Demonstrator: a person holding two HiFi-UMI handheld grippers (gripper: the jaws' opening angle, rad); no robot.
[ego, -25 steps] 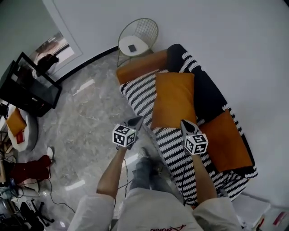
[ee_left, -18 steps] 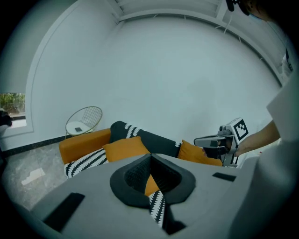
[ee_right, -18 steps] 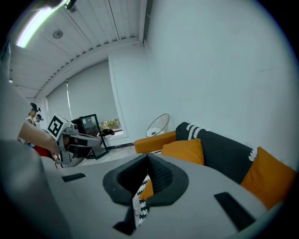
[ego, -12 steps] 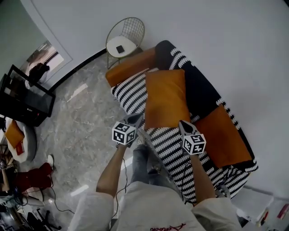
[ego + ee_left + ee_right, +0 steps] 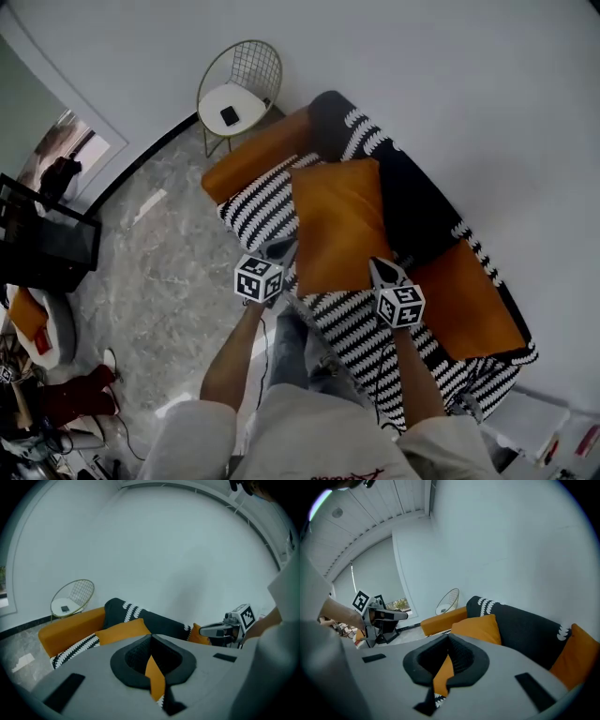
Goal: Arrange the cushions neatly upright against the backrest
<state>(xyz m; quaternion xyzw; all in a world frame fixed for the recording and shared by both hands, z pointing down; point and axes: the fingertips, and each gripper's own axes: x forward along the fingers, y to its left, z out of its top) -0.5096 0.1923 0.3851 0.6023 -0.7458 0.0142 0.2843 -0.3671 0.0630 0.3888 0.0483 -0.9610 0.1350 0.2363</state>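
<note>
— Where's the cushion [image 5: 342, 225]?
— Flat on the sofa seat [image 5: 258, 202], just ahead of your left gripper [image 5: 283, 248] and right gripper [image 5: 377, 267]; both jaws are pressed together, empty. Spread them, pinch its near corners evenly, then tip it up against the backrest [image 5: 424, 202]

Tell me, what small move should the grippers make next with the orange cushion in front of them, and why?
Probably lift the near edge of the large orange fabric cushion and tip it against the black sofa backrest. It lies on the striped seat, not upright. The left gripper and right gripper sit at its near corners, jaws shut; whether they pinch it is unclear.
</note>
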